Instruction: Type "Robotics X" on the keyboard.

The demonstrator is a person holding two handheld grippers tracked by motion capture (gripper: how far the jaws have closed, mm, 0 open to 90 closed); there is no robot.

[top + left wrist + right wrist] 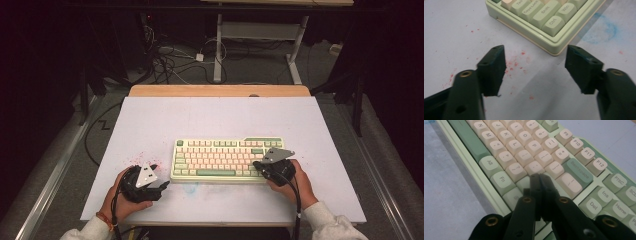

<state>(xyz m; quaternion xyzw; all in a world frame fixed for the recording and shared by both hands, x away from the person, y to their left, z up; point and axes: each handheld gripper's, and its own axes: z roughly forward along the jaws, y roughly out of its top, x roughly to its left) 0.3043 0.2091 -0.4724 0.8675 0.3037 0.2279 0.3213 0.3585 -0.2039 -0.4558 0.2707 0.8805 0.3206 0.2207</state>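
A pale green keyboard [227,160] with cream and green keys lies on the white board [150,125], near its front edge. My left gripper [161,175] rests just left of the keyboard's front left corner. In the left gripper view this gripper [535,57] is open, nothing is between its jaws, and the Ctrl corner of the keyboard [541,20] lies ahead. My right gripper [256,164] is at the keyboard's right part. In the right gripper view it [540,176] is shut, with its tips low over the keys [524,152] beside the question-mark key; contact is hidden.
Red specks [514,63] and a blue smudge [604,30] mark the board by the keyboard's left corner. A wooden table edge [220,90] runs behind the board. Cables [170,60] and a desk frame [218,50] stand on the floor beyond.
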